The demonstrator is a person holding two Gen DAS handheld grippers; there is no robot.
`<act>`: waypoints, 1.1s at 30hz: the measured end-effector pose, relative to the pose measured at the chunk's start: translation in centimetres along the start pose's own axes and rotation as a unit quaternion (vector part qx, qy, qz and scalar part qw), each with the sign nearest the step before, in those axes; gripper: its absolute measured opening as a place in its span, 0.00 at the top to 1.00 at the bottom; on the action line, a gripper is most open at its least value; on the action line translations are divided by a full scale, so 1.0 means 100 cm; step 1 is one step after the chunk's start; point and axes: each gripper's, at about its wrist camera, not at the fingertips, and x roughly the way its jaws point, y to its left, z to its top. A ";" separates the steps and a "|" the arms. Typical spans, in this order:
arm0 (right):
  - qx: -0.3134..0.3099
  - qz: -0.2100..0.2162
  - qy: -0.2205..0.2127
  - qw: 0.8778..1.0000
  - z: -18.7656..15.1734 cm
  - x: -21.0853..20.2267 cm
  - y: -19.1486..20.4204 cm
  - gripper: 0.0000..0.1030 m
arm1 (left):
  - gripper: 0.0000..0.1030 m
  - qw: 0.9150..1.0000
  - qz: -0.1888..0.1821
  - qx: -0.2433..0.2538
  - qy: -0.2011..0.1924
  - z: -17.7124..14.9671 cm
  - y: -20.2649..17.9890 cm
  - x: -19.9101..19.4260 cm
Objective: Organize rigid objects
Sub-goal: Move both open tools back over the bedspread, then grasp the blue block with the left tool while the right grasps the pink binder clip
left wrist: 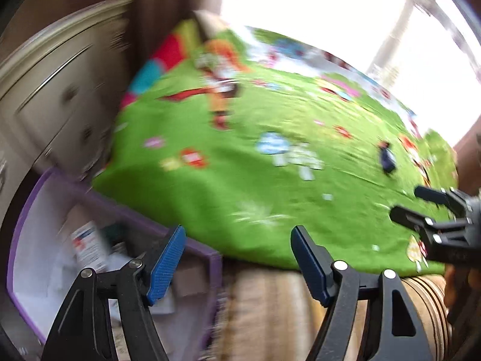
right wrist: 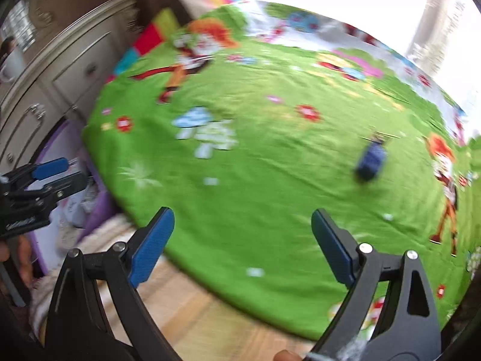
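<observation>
On the green cartoon bedspread [right wrist: 246,180], a small dark blue object [right wrist: 371,161] is lying ahead and right of the right gripper [right wrist: 240,246], well apart from it. Both right and left gripper [left wrist: 237,261] are gaping wide, holding nothing; a purple box [left wrist: 210,255] is sitting beside the bed.

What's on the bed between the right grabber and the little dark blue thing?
Only bare green cartoon-print bedspread lies between the open right gripper and the small dark blue object, as the right wrist view shows, though blurrily.

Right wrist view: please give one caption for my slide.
Open right gripper faces a small blue object on the green bedspread.
</observation>
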 end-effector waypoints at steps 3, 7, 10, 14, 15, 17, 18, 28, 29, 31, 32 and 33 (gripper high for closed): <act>0.022 -0.023 0.000 1.000 -0.005 -0.003 -0.043 0.09 | 0.34 0.999 -0.010 0.047 0.000 0.010 -0.042 0.007; 0.050 -0.049 -0.001 0.998 -0.014 -0.007 -0.095 0.09 | 0.37 0.993 -0.029 0.111 0.004 0.025 -0.101 0.023; 0.072 -0.072 -0.008 0.995 -0.022 -0.012 -0.134 0.09 | 0.39 0.988 -0.047 0.145 0.012 0.034 -0.142 0.039; 0.096 -0.088 -0.012 0.991 -0.033 -0.015 -0.173 0.09 | 0.48 0.981 -0.076 0.179 0.023 0.047 -0.191 0.062; 0.099 -0.092 -0.014 0.991 -0.035 -0.016 -0.181 0.09 | 0.49 0.979 -0.085 0.186 0.023 0.050 -0.202 0.066; 0.107 -0.103 -0.019 0.989 -0.041 -0.018 -0.197 0.09 | 0.51 0.975 -0.098 0.196 0.027 0.059 -0.226 0.081; 0.110 -0.105 -0.021 0.988 -0.043 -0.017 -0.202 0.09 | 0.51 0.975 -0.098 0.198 0.028 0.062 -0.236 0.087; 0.142 -0.100 -0.033 0.984 -0.054 -0.020 -0.247 0.09 | 0.62 0.973 -0.086 0.204 0.062 0.090 -0.288 0.156; 0.141 -0.097 -0.034 0.985 -0.052 -0.020 -0.248 0.09 | 0.62 0.973 -0.085 0.202 0.066 0.091 -0.289 0.161; 0.136 -0.093 -0.039 0.986 -0.047 -0.019 -0.250 0.09 | 0.66 0.973 -0.091 0.198 0.071 0.092 -0.290 0.168; 0.134 -0.092 -0.041 0.986 -0.043 -0.018 -0.251 0.09 | 0.71 0.973 -0.091 0.198 0.073 0.093 -0.291 0.172; 0.131 -0.089 -0.044 0.986 -0.039 -0.016 -0.251 0.09 | 0.73 0.973 -0.089 0.199 0.073 0.093 -0.291 0.174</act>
